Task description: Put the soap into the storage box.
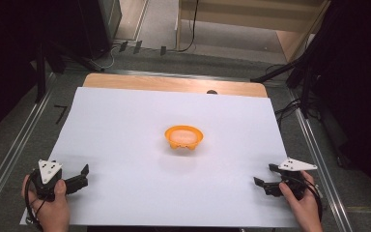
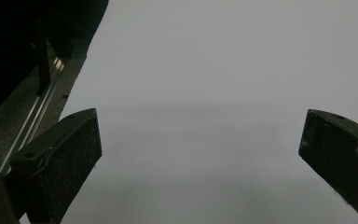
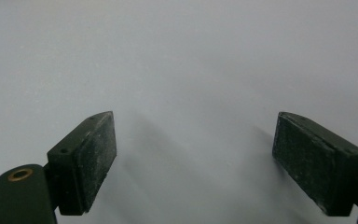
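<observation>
So there's one thing to work with here: a little orange bowl [image 1: 184, 137] sitting about dead centre on the white sheet [image 1: 125, 125] that covers the worktop [image 1: 174, 83]. It's upright, open side up, with what looks like a couple of small feet or lugs along its near edge. The inside reads pale, sort of whitish-pink. Honestly can't tell from the high view whether that's something in it or just light bouncing off the bottom, so I'd call the contents unknown.

Left tongs [image 1: 79, 175] are parked at the near left corner of the sheet, jaws spread wide with nothing between them. The left gripper view has plain white sheet between the two black jaws, plus a bit of metal rail [image 2: 37, 126] off to one side. Right tongs [image 1: 264, 175] are at the near right corner, same deal, released and empty, and the right gripper view shows bare sheet between the jaws. Both are well apart from the bowl, and the bowl sits roughly between them but farther out.

Handling guess: looks like thin moulded plastic or silicone, so light, probably a bit flexy, and smooth enough to skate across the sheet if nudged. I'd pinch the rim, one jaw inside and one outside, on the side nearest whichever tongs go in. Squeezing across the whole bowl seems riskier, since it could pop out or tip.
</observation>
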Demonstrator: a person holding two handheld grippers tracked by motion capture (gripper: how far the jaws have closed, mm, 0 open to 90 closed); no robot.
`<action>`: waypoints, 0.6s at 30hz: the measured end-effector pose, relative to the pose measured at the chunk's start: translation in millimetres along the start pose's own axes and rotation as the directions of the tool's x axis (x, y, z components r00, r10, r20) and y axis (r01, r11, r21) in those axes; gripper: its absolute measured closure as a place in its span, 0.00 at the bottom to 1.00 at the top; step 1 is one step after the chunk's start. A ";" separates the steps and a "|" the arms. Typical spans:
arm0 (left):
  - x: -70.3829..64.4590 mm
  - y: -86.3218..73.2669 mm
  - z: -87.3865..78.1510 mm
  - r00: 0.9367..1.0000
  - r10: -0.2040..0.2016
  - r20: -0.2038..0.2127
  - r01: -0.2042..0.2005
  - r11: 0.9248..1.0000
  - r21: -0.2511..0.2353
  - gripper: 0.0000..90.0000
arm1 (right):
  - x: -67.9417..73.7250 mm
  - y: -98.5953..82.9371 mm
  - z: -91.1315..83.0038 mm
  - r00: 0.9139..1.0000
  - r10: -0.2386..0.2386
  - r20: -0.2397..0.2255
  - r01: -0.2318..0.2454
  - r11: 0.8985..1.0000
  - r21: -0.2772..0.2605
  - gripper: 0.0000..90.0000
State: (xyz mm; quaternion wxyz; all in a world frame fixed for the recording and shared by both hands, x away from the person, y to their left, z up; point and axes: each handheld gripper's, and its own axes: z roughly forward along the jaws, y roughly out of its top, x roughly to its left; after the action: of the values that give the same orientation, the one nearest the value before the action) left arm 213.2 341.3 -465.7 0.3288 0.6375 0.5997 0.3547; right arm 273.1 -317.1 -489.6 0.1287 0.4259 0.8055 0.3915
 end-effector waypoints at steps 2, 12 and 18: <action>-0.1 0.0 0.0 1.000 0.000 -0.001 0.000 1.000 -0.001 0.00 | -1.7 -3.9 -3.9 1.000 0.014 0.009 -0.013 1.000 -0.010 0.15; 0.0 0.0 0.1 1.000 0.000 0.001 0.000 1.000 0.000 0.00 | -7.5 -21.8 -27.1 0.996 0.071 0.044 -0.066 0.992 -0.112 0.15; 0.2 0.3 0.5 1.000 -0.004 0.001 0.004 1.000 0.006 0.00 | -6.2 -26.5 -31.6 0.994 0.083 0.073 -0.070 0.982 -0.173 0.15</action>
State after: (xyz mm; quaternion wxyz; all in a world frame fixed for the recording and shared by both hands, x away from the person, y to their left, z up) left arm 213.8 341.4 -465.7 0.3280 0.6374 0.6019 0.3519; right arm 244.3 -347.2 -489.2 0.1815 0.4593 0.7463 0.4461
